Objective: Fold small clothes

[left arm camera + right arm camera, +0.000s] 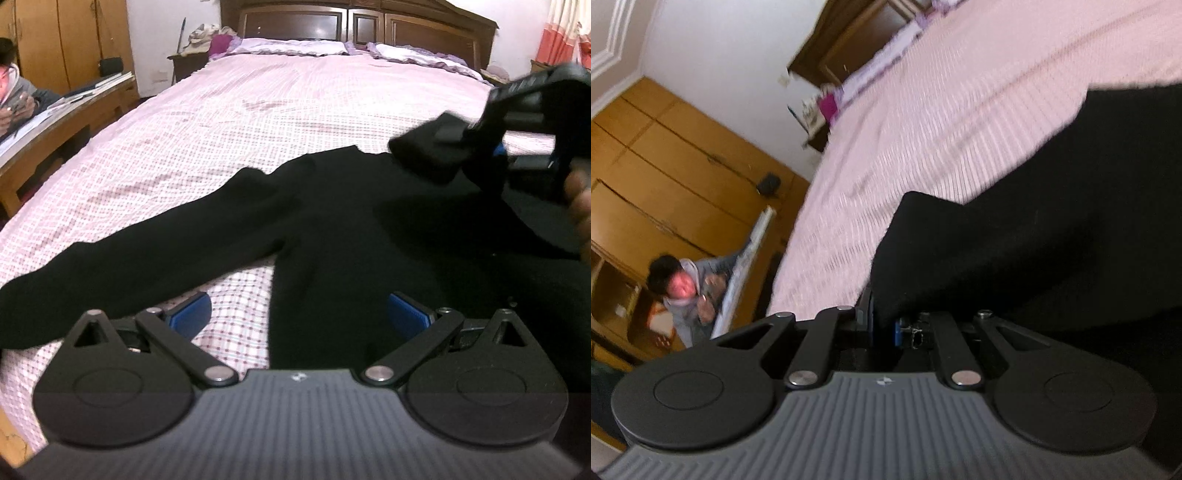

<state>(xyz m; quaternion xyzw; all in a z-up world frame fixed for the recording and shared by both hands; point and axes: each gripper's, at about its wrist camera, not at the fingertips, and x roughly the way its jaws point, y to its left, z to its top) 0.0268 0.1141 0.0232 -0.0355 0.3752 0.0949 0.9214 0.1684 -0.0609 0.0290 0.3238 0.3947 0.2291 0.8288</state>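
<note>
Right gripper (pixel 884 325) jaws apparently pinch black garment (pixel 332 221).

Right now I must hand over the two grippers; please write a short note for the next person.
Left gripper: open, empty, hovering at the hem of the black long-sleeved knit top.
Right gripper: shut on a fold of the top, lifted off the pink checked bedsheet.
Top lies on the bed; its left sleeve is spread out flat.
Done: right side picked up.
Left: lay it over, fold the other sleeve, fold the body.

Garment (pixel 332 221) on bed (pixel 221 122), seemingly flat
</note>
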